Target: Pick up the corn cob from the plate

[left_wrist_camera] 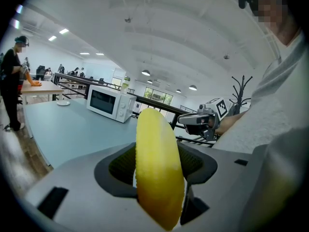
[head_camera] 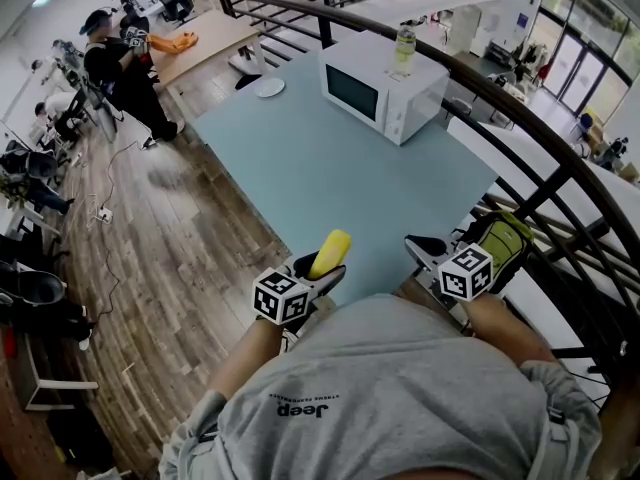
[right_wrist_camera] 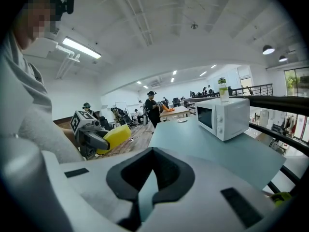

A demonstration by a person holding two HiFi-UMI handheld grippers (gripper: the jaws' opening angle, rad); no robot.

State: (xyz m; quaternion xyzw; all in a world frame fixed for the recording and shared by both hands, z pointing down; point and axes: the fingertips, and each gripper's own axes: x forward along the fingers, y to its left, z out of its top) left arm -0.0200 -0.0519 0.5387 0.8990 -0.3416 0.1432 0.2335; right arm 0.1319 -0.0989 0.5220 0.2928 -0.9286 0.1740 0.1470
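Observation:
A yellow corn cob [head_camera: 330,253] stands up between the jaws of my left gripper [head_camera: 322,271], which is shut on it just over the near edge of the pale blue table [head_camera: 330,178]. In the left gripper view the corn cob [left_wrist_camera: 157,149] fills the gap of the left gripper [left_wrist_camera: 160,187]. The white plate [head_camera: 269,87] lies bare at the table's far end. My right gripper [head_camera: 427,252] hovers to the right at the same edge, jaws nearly together with nothing in them; its own view shows only a thin slit in the right gripper [right_wrist_camera: 144,197].
A white microwave [head_camera: 383,88] with a bottle [head_camera: 404,50] on top stands at the table's far right. A dark railing [head_camera: 520,118] curves along the right side. A person in black [head_camera: 120,63] works at a wooden table far left. Wood floor lies left of the table.

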